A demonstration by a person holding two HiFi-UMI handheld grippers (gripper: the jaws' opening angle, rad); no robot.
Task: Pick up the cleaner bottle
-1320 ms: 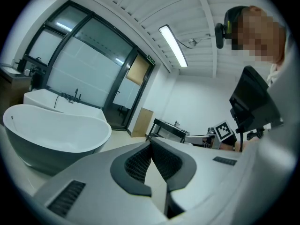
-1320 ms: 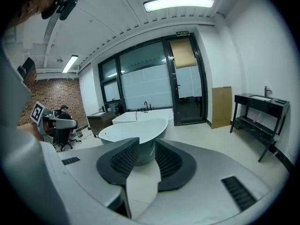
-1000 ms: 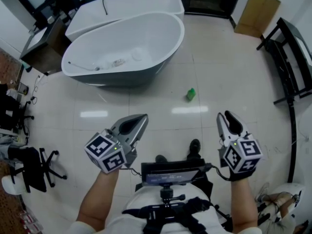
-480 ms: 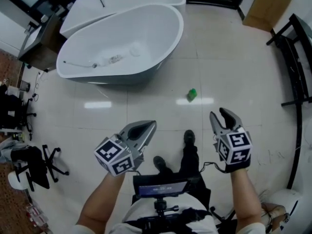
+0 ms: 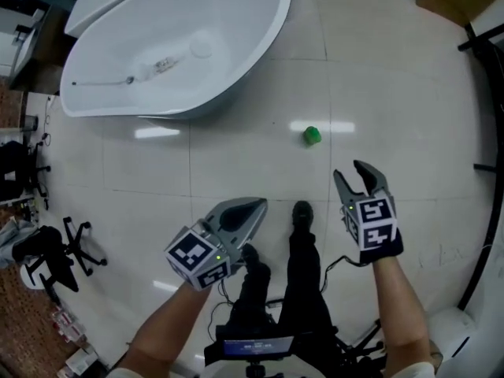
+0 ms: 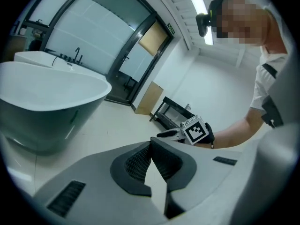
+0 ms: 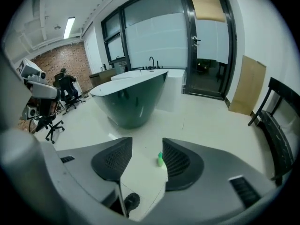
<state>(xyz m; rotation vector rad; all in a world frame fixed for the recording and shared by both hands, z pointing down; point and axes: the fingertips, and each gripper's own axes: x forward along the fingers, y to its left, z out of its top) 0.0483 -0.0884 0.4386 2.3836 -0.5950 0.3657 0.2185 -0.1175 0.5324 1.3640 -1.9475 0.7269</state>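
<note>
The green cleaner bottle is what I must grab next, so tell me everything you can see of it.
The small green bottle, apparently plastic with a narrower top, stands upright and alone on the glossy pale tiled floor, away from the white oval bathtub. Only the floor touches it. The right gripper, its jaws just opened wider and empty, points toward it from a distance.
</note>
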